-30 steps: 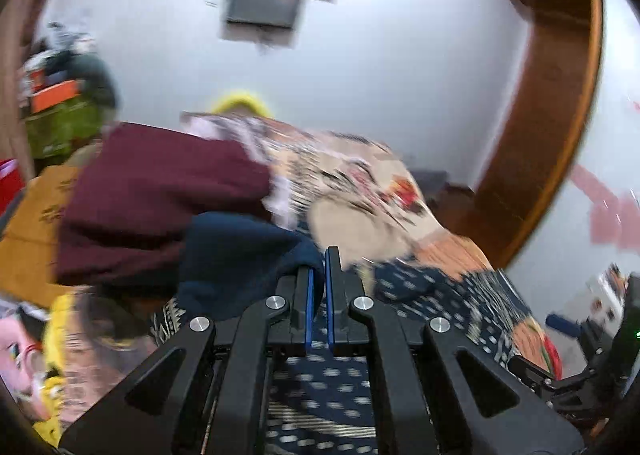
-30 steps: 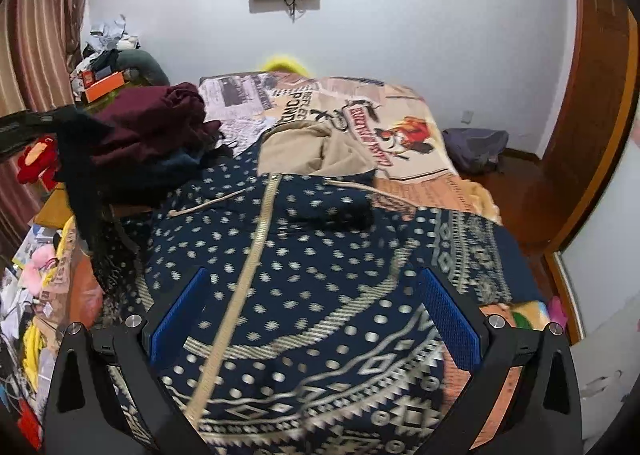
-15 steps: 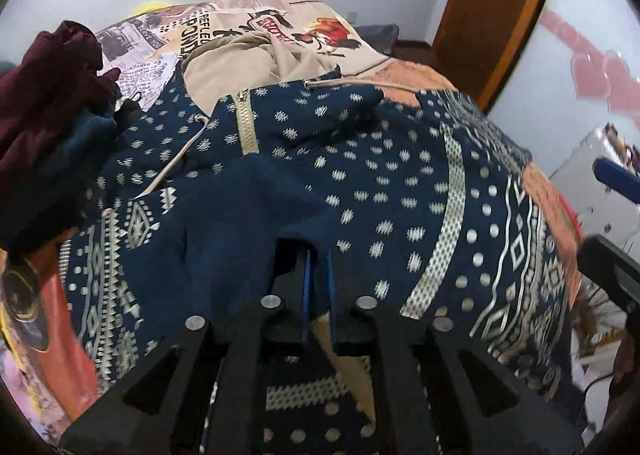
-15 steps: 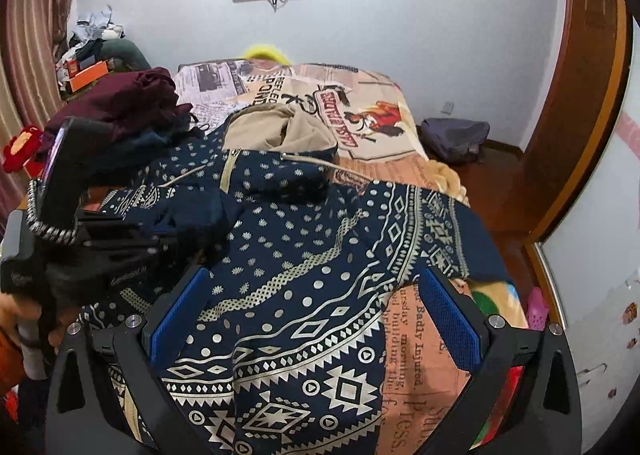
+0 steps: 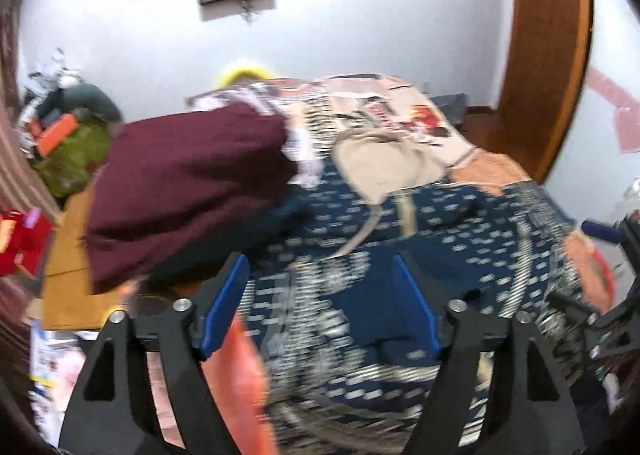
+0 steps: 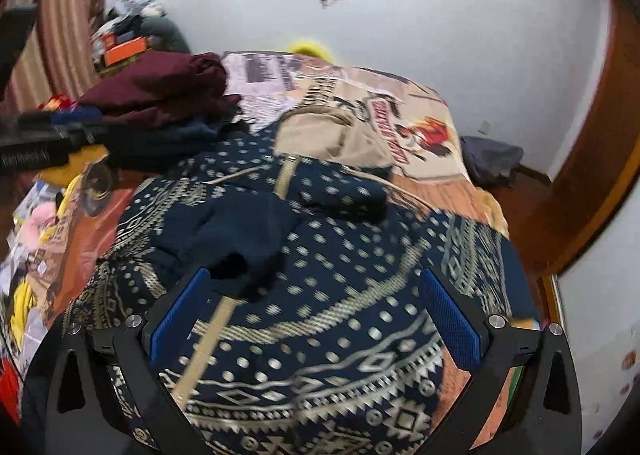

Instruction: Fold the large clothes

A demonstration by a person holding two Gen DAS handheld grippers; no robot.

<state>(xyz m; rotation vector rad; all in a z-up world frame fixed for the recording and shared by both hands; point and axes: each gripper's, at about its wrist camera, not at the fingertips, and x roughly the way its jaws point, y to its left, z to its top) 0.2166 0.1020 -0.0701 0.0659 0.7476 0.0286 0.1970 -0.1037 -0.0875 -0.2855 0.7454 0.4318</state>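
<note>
A large navy hoodie with a cream pattern lies spread on the bed, its tan-lined hood at the far end. One sleeve lies folded across its chest. It also shows, blurred, in the left wrist view. My left gripper is open and empty above the hoodie's left edge. My right gripper is open and empty above the hoodie's lower part. The left gripper's body shows at the left edge of the right wrist view.
A pile of folded maroon and dark clothes sits on the bed's left side, also in the left wrist view. The printed bedsheet covers the bed. A wooden door frame stands right, and clutter lies at far left.
My left gripper, shut on the navy sleeve before, laid it across the hoodie, opened and pulled back to the left. My right gripper stayed open and shifted slightly.
</note>
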